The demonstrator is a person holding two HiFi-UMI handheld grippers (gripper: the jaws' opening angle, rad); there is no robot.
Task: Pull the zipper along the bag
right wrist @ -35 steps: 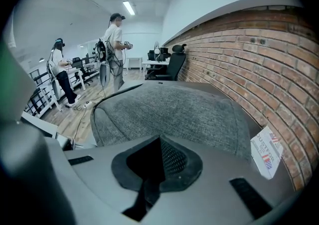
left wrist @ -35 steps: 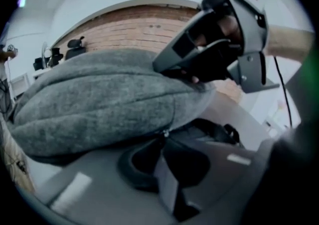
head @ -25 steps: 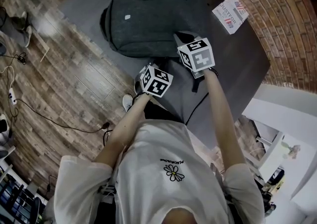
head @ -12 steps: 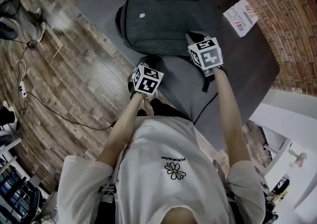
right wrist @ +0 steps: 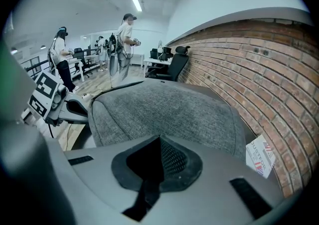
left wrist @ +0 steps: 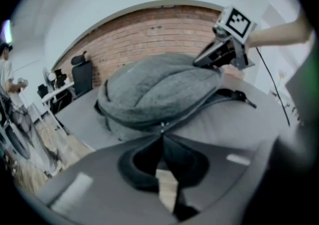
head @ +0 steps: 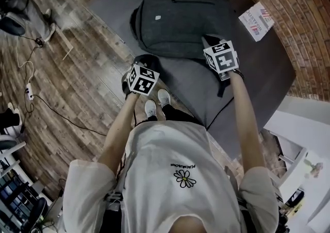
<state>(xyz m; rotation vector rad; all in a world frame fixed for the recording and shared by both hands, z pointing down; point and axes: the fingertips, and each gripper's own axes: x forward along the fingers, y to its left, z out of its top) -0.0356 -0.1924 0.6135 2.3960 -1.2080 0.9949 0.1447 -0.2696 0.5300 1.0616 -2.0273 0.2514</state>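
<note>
On one table (head: 260, 72), one backpack (head: 180, 23); left gripper (left wrist: 162, 137) jaws pinch its zipper pull (left wrist: 160, 127), right gripper (right wrist: 159, 142) jaws closed

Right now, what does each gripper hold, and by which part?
Left gripper: apparently the bag's zipper pull. Right gripper: shut at the bag's corner; a hold cannot be told.

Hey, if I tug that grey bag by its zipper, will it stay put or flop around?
Probably floppy: the bag is soft, rounded fabric. Tugging the zipper may slide it, since the table looks smooth.
</note>
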